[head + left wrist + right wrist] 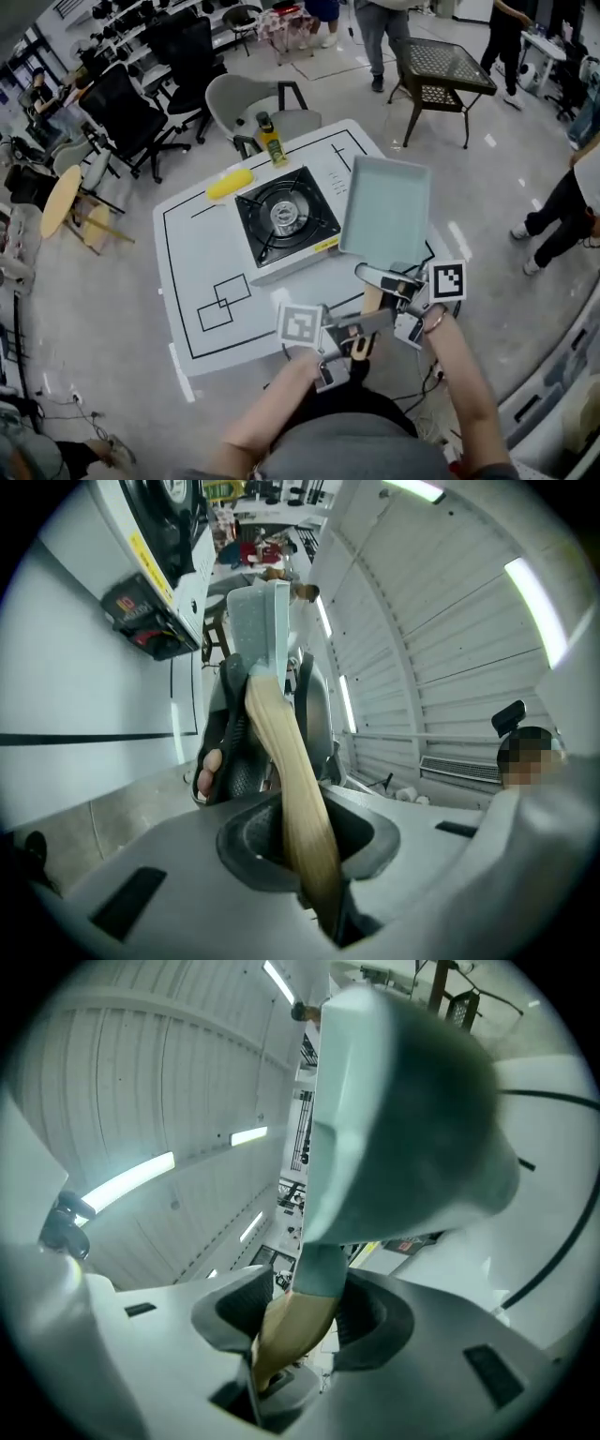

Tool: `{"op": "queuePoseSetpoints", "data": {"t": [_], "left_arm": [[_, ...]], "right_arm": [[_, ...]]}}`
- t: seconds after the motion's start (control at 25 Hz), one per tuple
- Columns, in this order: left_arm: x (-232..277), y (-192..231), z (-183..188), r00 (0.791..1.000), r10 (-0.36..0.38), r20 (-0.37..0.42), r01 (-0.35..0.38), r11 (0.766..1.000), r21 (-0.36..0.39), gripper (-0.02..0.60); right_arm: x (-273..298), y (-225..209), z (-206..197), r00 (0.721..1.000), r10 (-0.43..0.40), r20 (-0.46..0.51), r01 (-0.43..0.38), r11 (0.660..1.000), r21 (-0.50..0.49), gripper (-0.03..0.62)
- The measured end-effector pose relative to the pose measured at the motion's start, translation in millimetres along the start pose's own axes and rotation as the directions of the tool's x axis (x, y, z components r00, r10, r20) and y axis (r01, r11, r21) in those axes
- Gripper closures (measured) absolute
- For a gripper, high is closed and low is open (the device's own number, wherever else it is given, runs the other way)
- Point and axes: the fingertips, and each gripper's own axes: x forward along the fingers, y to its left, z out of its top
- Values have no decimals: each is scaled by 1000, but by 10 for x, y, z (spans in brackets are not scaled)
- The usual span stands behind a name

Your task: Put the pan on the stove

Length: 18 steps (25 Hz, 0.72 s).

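Observation:
A pale blue-green square pan (pixel 386 208) with a wooden handle (pixel 371 300) hangs over the table's right part, just right of the black-topped gas stove (pixel 286 217). Both grippers hold the handle. My right gripper (pixel 384 281) is shut on it close to the pan's neck, and my left gripper (pixel 352 342) is shut on its rear end. In the left gripper view the handle (pixel 286 771) runs up between the left gripper's (pixel 300 846) jaws to the pan (pixel 258 630). In the right gripper view the pan's underside (pixel 403 1119) fills the top, above the right gripper (pixel 300 1312).
The white table (pixel 192 272) has black marked lines. A yellow object (pixel 230 183) and an oil bottle (pixel 270 139) sit behind the stove. Office chairs (pixel 253 98) stand at the far side, a dark mesh table (pixel 441 66) stands beyond, and people stand at the right.

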Motion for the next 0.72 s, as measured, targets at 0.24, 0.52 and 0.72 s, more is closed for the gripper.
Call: {"op": "queuePoseSetpoints", "data": {"t": [0.24,0.52,0.72], "left_arm": [[-422,29,251,988,42,147,-43,999,6,535],[-838,64,551,970,47,238,-49,999,3,534],[-1043,93,674,963,63,261,-62,998,-11,534]], "right_arm": [[589,22,-141,988,87,-129,-83,996,31,410],[1120,-80,-214,971,88,-220,-78,995,54,410],[1366,-91,-220,965,98,-244,-89,995,45,410]]}}
